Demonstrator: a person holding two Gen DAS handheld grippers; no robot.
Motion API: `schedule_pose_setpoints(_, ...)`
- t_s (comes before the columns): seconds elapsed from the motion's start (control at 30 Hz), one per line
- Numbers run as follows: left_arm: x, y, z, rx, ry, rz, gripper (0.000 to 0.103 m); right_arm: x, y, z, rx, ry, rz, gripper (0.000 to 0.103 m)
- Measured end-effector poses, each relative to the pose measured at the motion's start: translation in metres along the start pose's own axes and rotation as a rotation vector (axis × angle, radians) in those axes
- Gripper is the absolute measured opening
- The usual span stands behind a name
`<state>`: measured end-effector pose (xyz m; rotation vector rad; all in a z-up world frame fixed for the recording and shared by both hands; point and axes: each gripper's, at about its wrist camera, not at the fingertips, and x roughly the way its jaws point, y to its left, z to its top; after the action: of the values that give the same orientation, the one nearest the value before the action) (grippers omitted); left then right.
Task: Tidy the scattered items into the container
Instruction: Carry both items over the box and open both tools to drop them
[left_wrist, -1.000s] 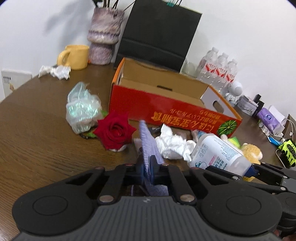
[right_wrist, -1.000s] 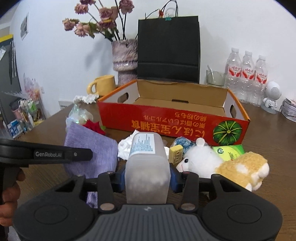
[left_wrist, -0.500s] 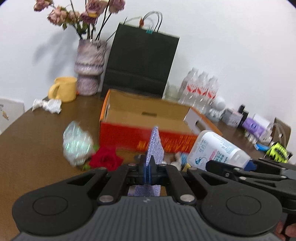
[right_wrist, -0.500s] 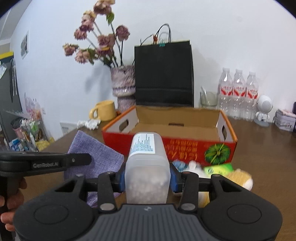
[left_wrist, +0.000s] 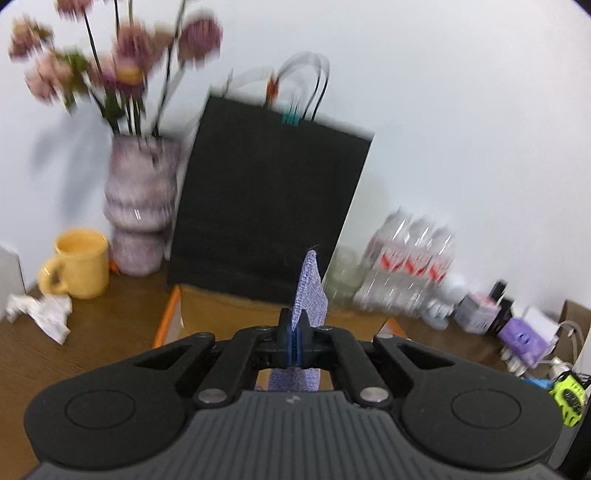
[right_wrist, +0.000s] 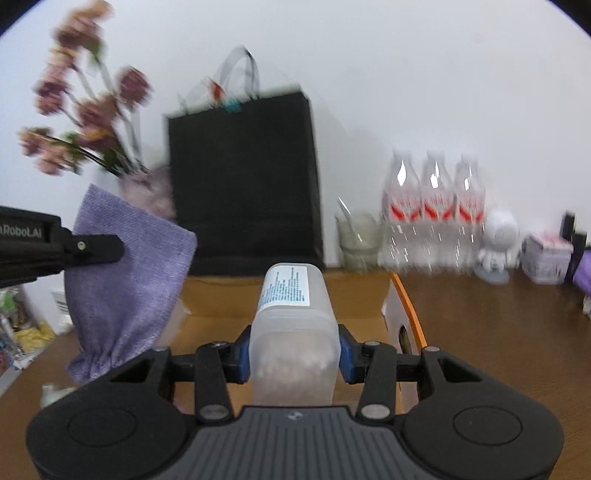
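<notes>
pouch (right_wrist: 129, 273) hangs pinched in my left hand-held gripper (left_wrist: 295, 341), jar (right_wrist: 293, 325) clamped in my right hand-held gripper (right_wrist: 293, 360); box (right_wrist: 373, 295) at 12 o'clock. releasing early drops either outside its rim.

A purple woven pouch (right_wrist: 129, 280) hangs pinched edge-on, and a translucent labelled bottle (right_wrist: 293, 332) is clamped upright, both above the open cardboard box (right_wrist: 373, 299).
</notes>
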<state>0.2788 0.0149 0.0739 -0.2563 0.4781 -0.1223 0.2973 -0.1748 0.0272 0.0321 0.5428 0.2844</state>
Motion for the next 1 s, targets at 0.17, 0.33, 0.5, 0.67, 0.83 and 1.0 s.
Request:
schedule_pose_setpoints(0.17, 0.067, 0.018, -0.024, -0.02, 0.179, 0.07, 0.004, 0.041, -0.012, -0.008, 0.0, 0.104, -0.005, 0.043)
schedule_pose_setpoints(0.33, 0.097, 0.036, -0.049, -0.009, 0.34, 0.15, 0.018, 0.061, -0.018, -0.016, 0.023, 0.209, 0.007, 0.051)
schedule_pose_setpoints(0.5, 0.096, 0.042, -0.066, 0.02, 0.428, 0.171, 0.053, 0.055, -0.014, -0.022, 0.007, 0.262, 0.01, 0.063)
schedule_pose_setpoints(0.67, 0.078, 0.045, -0.078, 0.018, 0.459, 0.159, 0.053, 0.038, -0.006, -0.032, -0.037, 0.297, 0.016, 0.063)
schedule_pose_setpoints(0.83, 0.056, 0.045, -0.09, 0.026, 0.462, 0.152, 0.053, 0.014, -0.001, -0.043, -0.033, 0.304, 0.014, 0.063)
schedule_pose_setpoints(1.0, 0.031, 0.037, -0.087, 0.066, 0.382, 0.151, 0.057, -0.011, 0.001, -0.042, -0.035, 0.253, 0.041, 0.068)
